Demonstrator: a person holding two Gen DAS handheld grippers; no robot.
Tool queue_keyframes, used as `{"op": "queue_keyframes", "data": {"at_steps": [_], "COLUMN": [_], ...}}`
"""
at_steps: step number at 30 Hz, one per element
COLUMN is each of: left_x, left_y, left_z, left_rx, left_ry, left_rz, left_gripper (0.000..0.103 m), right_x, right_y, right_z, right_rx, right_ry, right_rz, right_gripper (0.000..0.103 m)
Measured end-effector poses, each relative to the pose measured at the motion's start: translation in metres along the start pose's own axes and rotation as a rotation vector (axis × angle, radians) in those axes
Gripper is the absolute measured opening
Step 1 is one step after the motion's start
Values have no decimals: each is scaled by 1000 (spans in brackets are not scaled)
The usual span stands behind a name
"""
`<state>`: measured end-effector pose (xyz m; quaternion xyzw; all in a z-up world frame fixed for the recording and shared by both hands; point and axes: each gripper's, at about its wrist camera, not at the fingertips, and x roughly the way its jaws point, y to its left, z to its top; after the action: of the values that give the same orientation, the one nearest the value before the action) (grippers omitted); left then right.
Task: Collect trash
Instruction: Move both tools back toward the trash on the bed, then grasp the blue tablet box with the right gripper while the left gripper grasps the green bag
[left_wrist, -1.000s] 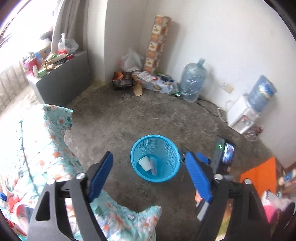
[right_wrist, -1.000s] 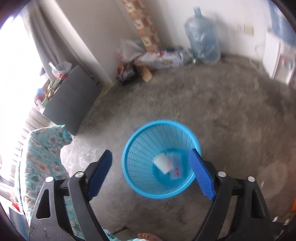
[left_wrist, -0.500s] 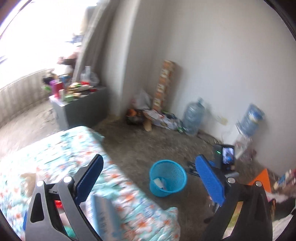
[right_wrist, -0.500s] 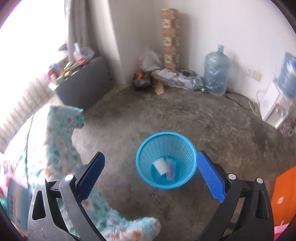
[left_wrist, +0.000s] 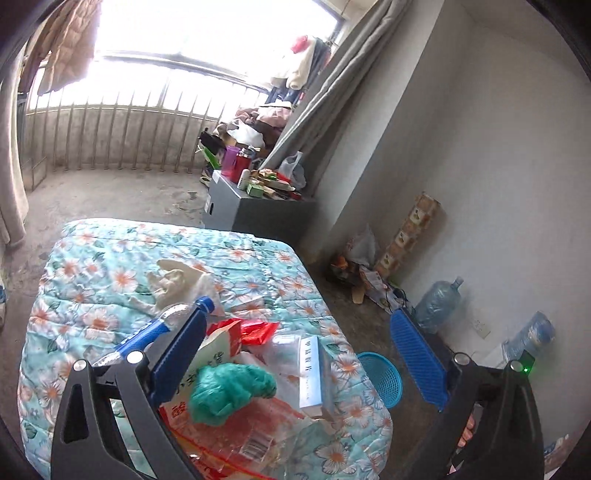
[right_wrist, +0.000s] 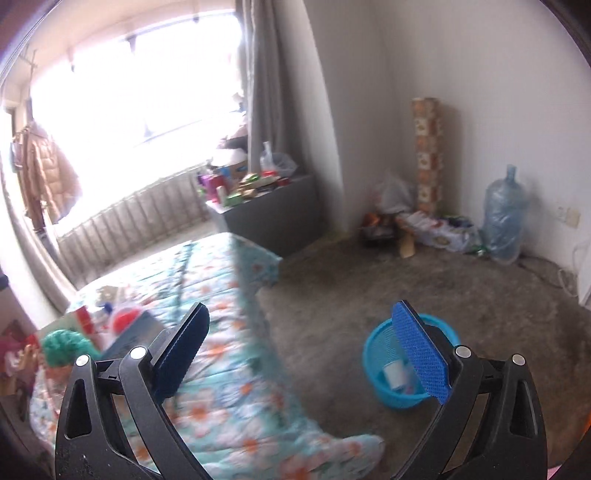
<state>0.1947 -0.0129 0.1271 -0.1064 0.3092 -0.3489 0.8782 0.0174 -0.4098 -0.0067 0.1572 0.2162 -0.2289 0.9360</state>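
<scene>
A pile of trash lies on the floral quilt (left_wrist: 110, 266): a green crumpled wad (left_wrist: 229, 387), a small white box with print (left_wrist: 310, 373), red wrappers (left_wrist: 255, 328), a clear plastic bag (left_wrist: 236, 435), a plastic bottle with a blue cap (left_wrist: 177, 314) and crumpled paper (left_wrist: 177, 280). My left gripper (left_wrist: 299, 354) is open and empty just above the pile. The blue mesh bin (left_wrist: 382, 376) stands on the floor beside the bed; in the right wrist view the bin (right_wrist: 391, 369) holds a white cup (right_wrist: 393, 373). My right gripper (right_wrist: 303, 354) is open and empty, between the bed and the bin.
A grey cabinet (left_wrist: 255, 210) cluttered with bottles stands by the curtain. Bags, a patterned roll (right_wrist: 428, 155) and a large water bottle (right_wrist: 506, 214) line the far wall. Bare concrete floor (right_wrist: 424, 288) lies around the bin.
Both grippers have swung up and left, away from the bin toward the bed. The left view now looks over the trash pile on the quilt; both stay open.
</scene>
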Motion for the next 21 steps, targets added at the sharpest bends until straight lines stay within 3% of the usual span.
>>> {"op": "queue_keyframes", "data": {"at_steps": [8,14,21], "left_x": [-49,-61,-47], "left_y": [36,50,54], "left_z": [-33,-67,-88], "left_rx": [-12,53,125], "left_ry": [-70,-66,-37], "left_rz": [33,76,67], "left_gripper": [98,98,98], "right_x": [-7,8,50], "right_y": [55,96,123], "right_z": [-3,-25,-36], "right_rx": [-3,77,192], "right_ry": [85,246,429], "right_rz": [236,409,507], "right_gripper": [95,95,95]}}
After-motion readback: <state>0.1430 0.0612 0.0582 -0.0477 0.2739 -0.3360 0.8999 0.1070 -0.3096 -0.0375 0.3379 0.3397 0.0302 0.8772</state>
